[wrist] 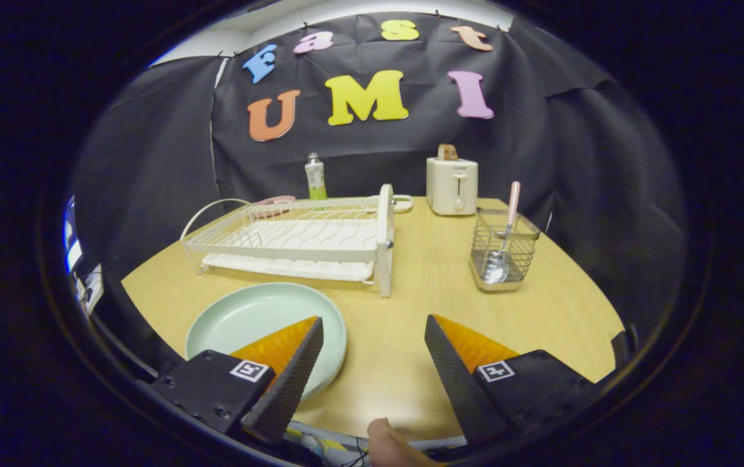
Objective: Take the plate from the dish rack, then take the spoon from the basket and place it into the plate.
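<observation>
The claw [373,331] is being held wide apart above the near edge of the wooden surface [436,272], with nothing gripped between its fingers. A pale green plate [255,314] is lying flat on the surface at about ten o'clock from the claw, its near rim being overlapped in view by the left finger [294,370]. Just beyond the plate, at about eleven o'clock, a white dish rack [294,237] is standing on the surface with no dishes seen in it. Well apart to the right, at about one o'clock, a wire basket [503,250] is being occupied by a spoon [504,240], which is leaning inside with its bowl down and its pink handle sticking up above the rim. Farther back, between rack and basket, a cream toaster [452,185] is standing with a slice of bread [447,152] poking out of it. A small green and white tube [314,176] is standing upright behind the rack, near the booth wall. A fingertip [388,441] of the person is showing at six o'clock, below the gap between the fingers
</observation>
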A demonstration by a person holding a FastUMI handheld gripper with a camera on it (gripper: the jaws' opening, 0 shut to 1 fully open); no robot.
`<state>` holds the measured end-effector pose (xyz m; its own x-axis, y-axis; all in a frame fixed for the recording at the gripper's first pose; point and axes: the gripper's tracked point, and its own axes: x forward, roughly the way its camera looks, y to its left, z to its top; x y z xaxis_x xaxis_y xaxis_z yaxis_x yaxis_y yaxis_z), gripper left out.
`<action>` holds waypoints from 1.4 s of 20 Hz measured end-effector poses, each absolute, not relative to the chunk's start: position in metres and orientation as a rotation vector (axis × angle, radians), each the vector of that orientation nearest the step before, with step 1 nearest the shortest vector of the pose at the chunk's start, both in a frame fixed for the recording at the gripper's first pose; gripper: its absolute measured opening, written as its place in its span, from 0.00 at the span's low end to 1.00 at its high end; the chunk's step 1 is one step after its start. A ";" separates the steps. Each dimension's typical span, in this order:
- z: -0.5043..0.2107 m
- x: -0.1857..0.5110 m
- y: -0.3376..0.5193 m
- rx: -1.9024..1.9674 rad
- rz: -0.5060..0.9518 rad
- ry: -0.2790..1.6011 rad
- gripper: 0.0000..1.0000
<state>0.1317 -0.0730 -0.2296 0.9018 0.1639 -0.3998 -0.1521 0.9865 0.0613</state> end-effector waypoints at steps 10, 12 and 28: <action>-0.152 0.246 -0.183 0.145 0.022 0.278 1.00; -0.145 0.269 -0.200 0.148 -0.003 0.263 1.00; -0.170 0.367 -0.213 0.232 -0.083 0.324 0.25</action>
<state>0.3670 -0.2127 -0.1699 0.9448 -0.0435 -0.3248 0.1178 0.9700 0.2128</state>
